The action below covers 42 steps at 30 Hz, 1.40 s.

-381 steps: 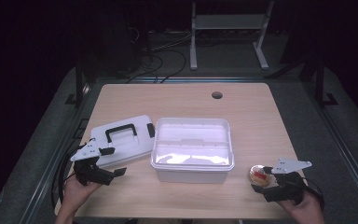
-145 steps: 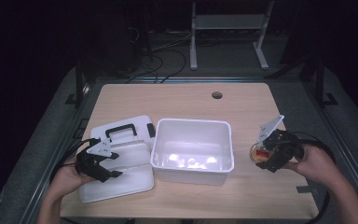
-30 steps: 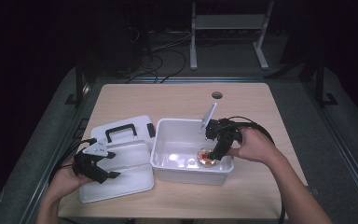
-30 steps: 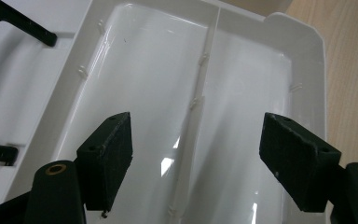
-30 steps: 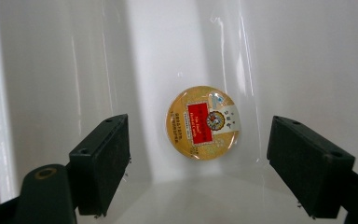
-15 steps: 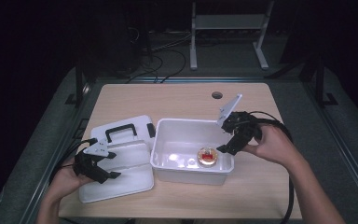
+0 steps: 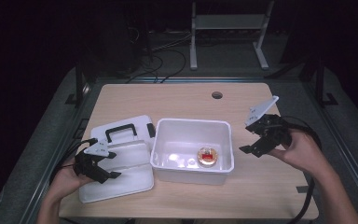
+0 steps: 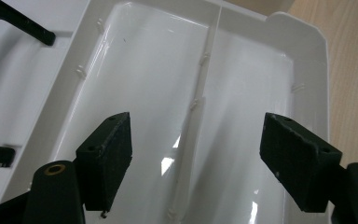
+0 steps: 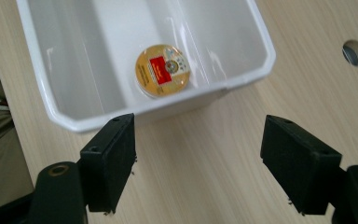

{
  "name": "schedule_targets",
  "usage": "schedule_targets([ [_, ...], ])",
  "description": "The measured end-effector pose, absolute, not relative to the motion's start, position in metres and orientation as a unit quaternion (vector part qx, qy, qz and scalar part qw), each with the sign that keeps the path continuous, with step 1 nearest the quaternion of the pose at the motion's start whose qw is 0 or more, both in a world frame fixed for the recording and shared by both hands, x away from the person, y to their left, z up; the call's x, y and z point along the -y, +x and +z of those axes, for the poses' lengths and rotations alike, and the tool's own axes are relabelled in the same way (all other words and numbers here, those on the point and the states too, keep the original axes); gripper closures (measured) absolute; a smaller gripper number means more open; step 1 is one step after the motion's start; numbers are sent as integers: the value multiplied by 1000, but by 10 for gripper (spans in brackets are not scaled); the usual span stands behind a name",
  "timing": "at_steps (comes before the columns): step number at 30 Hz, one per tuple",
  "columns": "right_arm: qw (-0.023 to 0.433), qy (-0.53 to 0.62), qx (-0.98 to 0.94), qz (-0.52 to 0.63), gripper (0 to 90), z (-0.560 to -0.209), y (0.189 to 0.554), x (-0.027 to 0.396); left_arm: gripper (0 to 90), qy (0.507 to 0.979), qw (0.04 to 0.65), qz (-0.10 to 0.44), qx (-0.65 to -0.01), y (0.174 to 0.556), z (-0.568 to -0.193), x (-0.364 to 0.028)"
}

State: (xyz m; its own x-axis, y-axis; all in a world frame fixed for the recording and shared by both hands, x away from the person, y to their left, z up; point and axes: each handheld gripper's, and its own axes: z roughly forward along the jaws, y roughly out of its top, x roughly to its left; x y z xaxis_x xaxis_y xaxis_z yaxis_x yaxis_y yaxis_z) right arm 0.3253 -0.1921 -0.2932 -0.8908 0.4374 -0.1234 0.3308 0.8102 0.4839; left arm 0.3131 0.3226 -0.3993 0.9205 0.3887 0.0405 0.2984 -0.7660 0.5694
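Item: round container (image 7: 207, 156), gold lid with a red label, lying flat on the floor of the white bin (image 7: 223, 135), toward the bin's near right corner. We see it again in the right gripper view (image 9: 162, 70), label up, close to the bin wall nearest that camera. Being round, it offers no long axis to align with.

Holder: white bin, open-topped, standing mid-table on the wooden table (image 7: 177, 100).

Lid (image 7: 121, 175): we find it lying flat on the table just left of the bin, its edge close against the bin's left wall, its long axis running across the table toward the bin. In the left gripper view its ribbed white face (image 8: 168, 93) sits directly below the jaws.

Right gripper (image 7: 254, 142): jaws wide apart and empty, outside the bin, just beyond its right wall, with bare wood beneath the jaws in its own view (image 9: 198, 163).

Left gripper (image 7: 103, 170): jaws spread, nothing clamped, poised over the lid; they have just been opening a little further, with only the lid's surface under the gap.

Governing relation, in our judgement: the lid lies to the left of the bin and beneath the left gripper, so the left hand is much the nearer for closing the bin.

Beside the lid: a white case with a black handle (image 7: 121, 133), behind it.
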Motion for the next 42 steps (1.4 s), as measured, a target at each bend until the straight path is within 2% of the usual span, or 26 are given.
schedule_targets([
  [12, 99, 263, -929, 242, 273, -340, 308, 234, 211, 936, 289, 80, -187, 313, -400, -323],
  [21, 88, 288, -918, 256, 260, -371, 295, 250, 223, 937, 287, 75, -187, 313, -403, -321],
  [24, 84, 295, -916, 258, 260, -382, 292, 252, 260, 938, 287, 71, -183, 313, -403, -321],
  [28, 79, 307, -912, 260, 255, -396, 287, 256, 374, 940, 286, 65, -174, 313, -404, -321],
  [35, 76, 313, -911, 256, 250, -409, 281, 255, 434, 954, 253, 54, -154, 316, -408, -314],
  [42, 83, 317, -910, 255, 245, -417, 275, 253, 555, 961, 231, 56, -143, 318, -407, -310],
])
